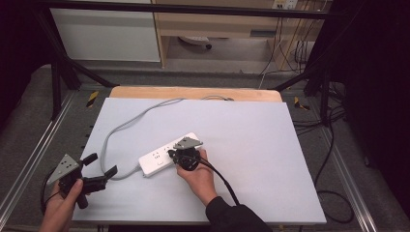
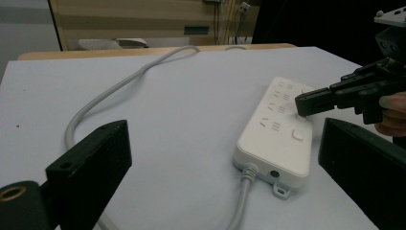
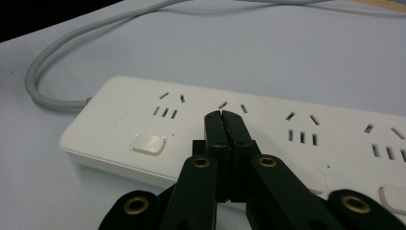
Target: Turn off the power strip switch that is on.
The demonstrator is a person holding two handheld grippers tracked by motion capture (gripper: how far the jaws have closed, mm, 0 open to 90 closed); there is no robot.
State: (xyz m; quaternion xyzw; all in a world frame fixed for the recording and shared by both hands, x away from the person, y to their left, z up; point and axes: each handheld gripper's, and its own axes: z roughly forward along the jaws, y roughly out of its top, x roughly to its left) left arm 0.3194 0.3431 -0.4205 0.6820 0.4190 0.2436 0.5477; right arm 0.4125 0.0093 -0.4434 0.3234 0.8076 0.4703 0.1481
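A white power strip [image 1: 159, 159] lies on the pale table [image 1: 251, 140], with several sockets and rocker switches [image 3: 148, 143] on top. Its grey cable [image 1: 130, 121] loops away toward the far edge. My right gripper [image 1: 172, 154] is shut with nothing between its jaws. Its tip [image 3: 223, 117] points down at the strip's top face beside a socket, at or just above the surface. In the left gripper view the same right gripper [image 2: 306, 102] hovers over the strip [image 2: 277, 129]. My left gripper [image 1: 101, 165] stands open at the table's left front, aimed at the strip's cable end, apart from it.
A wooden board edge [image 1: 193, 93] runs along the table's far side. Black frame bars [image 1: 63, 72] and loose cables [image 1: 333, 159] surround the table. Bare tabletop spreads to the right of the strip.
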